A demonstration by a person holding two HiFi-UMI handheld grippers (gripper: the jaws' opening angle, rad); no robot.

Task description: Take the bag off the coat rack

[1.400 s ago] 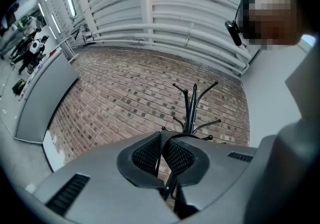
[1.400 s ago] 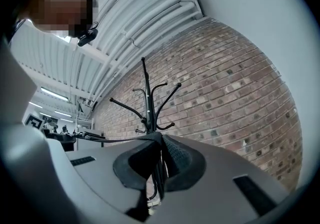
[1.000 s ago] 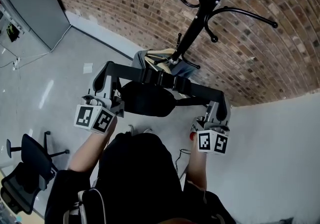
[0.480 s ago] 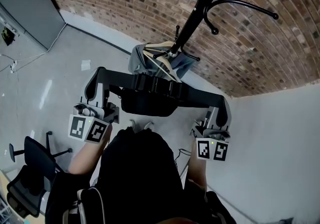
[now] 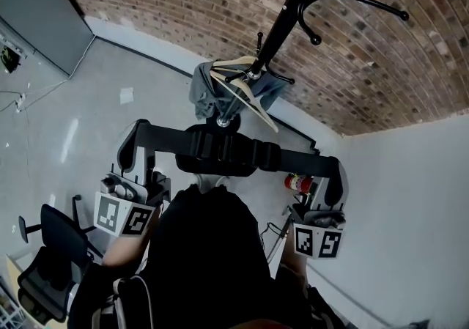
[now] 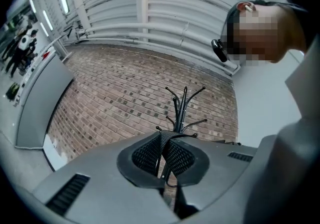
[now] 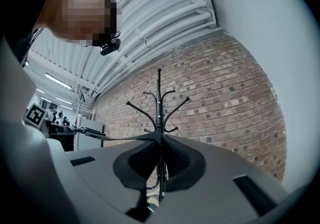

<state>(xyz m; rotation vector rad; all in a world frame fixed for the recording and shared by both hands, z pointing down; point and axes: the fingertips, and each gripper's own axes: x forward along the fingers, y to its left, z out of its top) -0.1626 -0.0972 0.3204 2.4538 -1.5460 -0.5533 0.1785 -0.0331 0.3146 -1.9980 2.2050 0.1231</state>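
Note:
The black bag hangs clear of the coat rack, close in front of the person. Its wide strap is stretched level between both grippers. My left gripper is shut on the strap's left end, and the webbing shows pinched between its pads. At the strap's right end my right gripper is shut too, with the strap caught in its jaws. The black coat rack stands against the brick wall, and the right gripper view also shows this rack straight ahead.
A grey garment on a wooden hanger hangs low on the rack. A red fire extinguisher stands by the white wall at right. An office chair is at lower left, and a grey cabinet at upper left.
Both grippers have drawn back from the rack toward the person, carrying the bag with them. The strap now stretches wider and lies farther from the pole.

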